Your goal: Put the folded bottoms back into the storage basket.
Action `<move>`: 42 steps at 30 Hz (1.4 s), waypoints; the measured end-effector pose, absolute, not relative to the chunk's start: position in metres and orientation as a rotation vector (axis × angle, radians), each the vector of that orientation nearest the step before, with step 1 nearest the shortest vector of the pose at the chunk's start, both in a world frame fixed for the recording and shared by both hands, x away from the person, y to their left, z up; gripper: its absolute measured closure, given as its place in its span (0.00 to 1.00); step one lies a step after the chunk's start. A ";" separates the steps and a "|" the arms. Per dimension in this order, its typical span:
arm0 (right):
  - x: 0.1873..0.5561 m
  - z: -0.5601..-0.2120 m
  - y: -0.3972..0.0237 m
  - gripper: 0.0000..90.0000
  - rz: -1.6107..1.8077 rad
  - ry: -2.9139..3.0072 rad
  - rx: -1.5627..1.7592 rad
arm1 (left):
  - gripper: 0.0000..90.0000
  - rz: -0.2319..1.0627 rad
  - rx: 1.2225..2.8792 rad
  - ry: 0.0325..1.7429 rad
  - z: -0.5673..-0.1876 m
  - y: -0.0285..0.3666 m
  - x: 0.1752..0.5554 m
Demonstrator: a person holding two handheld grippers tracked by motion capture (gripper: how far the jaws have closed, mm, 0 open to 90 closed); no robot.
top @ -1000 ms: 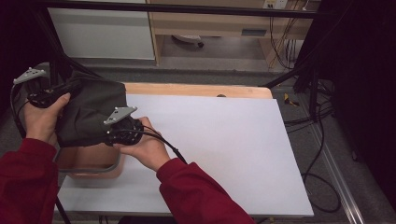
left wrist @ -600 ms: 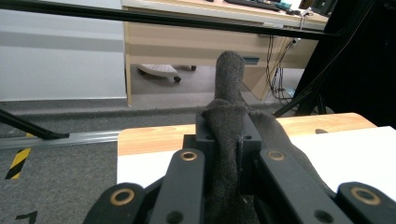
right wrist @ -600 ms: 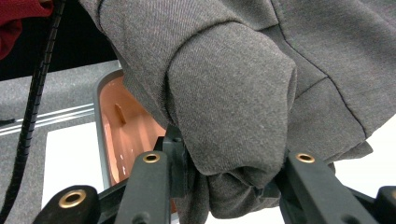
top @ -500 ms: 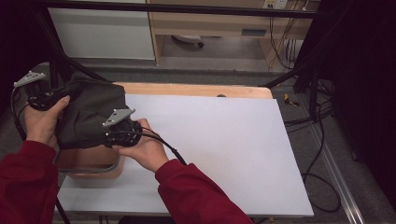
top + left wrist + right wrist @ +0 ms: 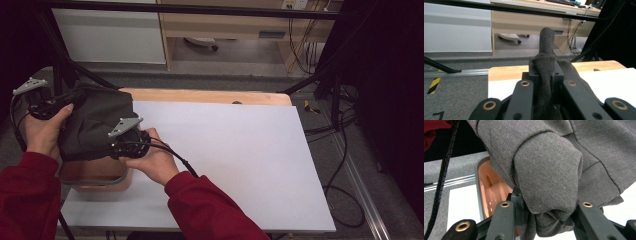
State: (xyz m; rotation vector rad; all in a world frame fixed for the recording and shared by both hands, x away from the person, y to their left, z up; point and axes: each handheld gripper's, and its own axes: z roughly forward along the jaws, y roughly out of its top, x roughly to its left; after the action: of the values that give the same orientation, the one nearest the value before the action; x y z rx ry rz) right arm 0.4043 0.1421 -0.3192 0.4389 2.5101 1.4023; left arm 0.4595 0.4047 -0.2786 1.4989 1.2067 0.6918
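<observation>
A dark grey garment hangs bunched between my two grippers at the table's left end, over a brown plastic basin. My left gripper is shut on its far left part. In the left gripper view the black jaws pinch a fold of the grey cloth, which sticks up past them. My right gripper clamps the near right side. The right gripper view has a thick roll of cloth squeezed between its jaws, with the basin below.
A white sheet covers the tabletop, with a wooden strip along its far edge. Black frame bars and cables stand at the right. A desk and white cabinet lie beyond.
</observation>
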 end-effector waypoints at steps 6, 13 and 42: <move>0.404 -0.320 0.143 0.71 1.402 2.511 0.440 | 0.93 0.692 1.501 1.209 -0.279 0.406 0.460; 0.405 -0.322 0.145 0.71 1.406 2.513 0.440 | 0.93 0.694 1.502 1.214 -0.281 0.408 0.459; 0.402 -0.345 0.158 0.71 1.382 2.544 0.449 | 0.93 0.664 1.550 1.252 -0.305 0.416 0.463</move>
State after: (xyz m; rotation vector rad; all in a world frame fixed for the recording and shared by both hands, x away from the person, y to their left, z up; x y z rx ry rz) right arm 0.4022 0.1579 -0.3453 0.4495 2.5436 1.3820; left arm 0.4629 0.4160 -0.3053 1.5503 1.2522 0.6639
